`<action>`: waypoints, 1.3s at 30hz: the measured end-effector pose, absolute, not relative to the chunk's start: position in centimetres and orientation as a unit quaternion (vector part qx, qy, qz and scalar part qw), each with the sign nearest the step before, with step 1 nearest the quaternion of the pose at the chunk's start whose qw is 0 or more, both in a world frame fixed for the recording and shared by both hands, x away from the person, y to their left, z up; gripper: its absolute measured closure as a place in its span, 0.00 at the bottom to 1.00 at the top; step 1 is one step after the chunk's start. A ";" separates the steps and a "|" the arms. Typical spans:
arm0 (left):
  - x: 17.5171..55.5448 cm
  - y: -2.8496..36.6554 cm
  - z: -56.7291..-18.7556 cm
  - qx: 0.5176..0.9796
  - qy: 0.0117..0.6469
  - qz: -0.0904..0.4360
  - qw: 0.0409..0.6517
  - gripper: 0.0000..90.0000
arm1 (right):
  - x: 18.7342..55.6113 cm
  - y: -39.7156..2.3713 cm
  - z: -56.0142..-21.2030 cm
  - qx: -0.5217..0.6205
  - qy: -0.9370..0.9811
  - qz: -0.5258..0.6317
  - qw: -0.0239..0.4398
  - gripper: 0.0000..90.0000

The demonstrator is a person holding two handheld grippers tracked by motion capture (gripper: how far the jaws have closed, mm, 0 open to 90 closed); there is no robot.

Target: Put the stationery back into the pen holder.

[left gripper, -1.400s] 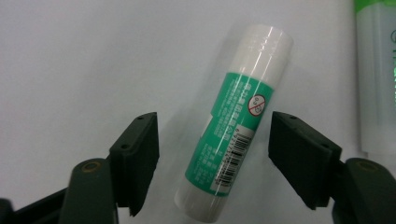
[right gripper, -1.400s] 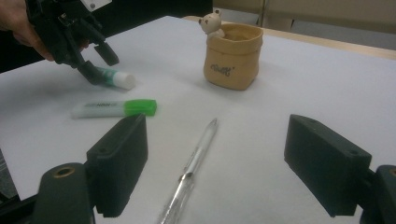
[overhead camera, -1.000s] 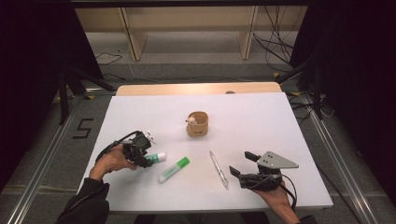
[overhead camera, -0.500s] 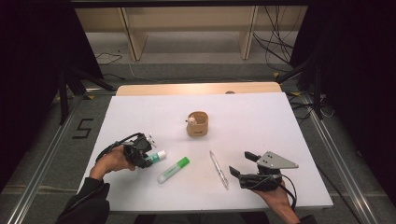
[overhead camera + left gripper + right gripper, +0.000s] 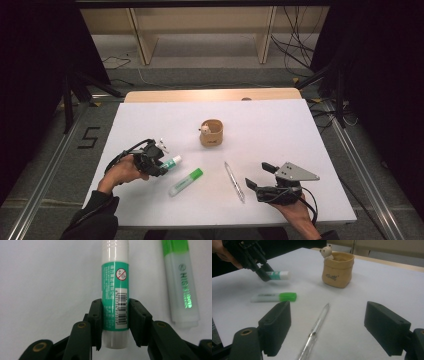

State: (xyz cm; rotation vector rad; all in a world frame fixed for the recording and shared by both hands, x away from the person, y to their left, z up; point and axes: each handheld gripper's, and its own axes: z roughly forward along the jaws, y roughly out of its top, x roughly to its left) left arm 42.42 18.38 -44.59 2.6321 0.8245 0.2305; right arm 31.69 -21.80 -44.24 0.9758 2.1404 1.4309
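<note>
A glue stick (image 5: 115, 280) with a green label and white cap lies on the white table (image 5: 280, 130). My left gripper (image 5: 115, 322) has just been closing, and its pads now press both sides of the stick's lower end. In the high view that gripper (image 5: 162, 166) sits at the left, with the glue stick (image 5: 172, 161) pointing right from it. Near the front right, my right gripper (image 5: 256, 175) rests wide open with nothing between its jaws; a clear pen (image 5: 317, 327) lies on the table just ahead of it.
A green-capped highlighter (image 5: 186, 181) lies just right of the glue stick. The pen (image 5: 234, 181) lies between the two hands. A tan pouch-shaped cup (image 5: 212, 132) with a small bear figure stands mid-table. Bare white surface stretches to the right and back.
The left gripper stays at the glue stick's end and its jaws look a little narrower around it. The right hand and the other objects have not moved.
</note>
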 end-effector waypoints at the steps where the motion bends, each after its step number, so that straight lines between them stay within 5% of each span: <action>1: 42.4 18.3 -44.5 0.930 0.298 0.083 0.197 0.73 | 31.7 -21.8 -44.2 0.348 0.763 0.510 0.192 0.25; 21: 41.6 15.6 -43.2 0.873 0.341 0.064 0.343 0.73 | 31.7 -21.7 -44.3 0.348 0.762 0.511 0.193 0.25; 39: 39.6 12.5 -43.7 0.818 0.363 0.127 0.429 0.72 | 32.3 -21.1 -44.1 0.362 0.747 0.538 0.149 0.25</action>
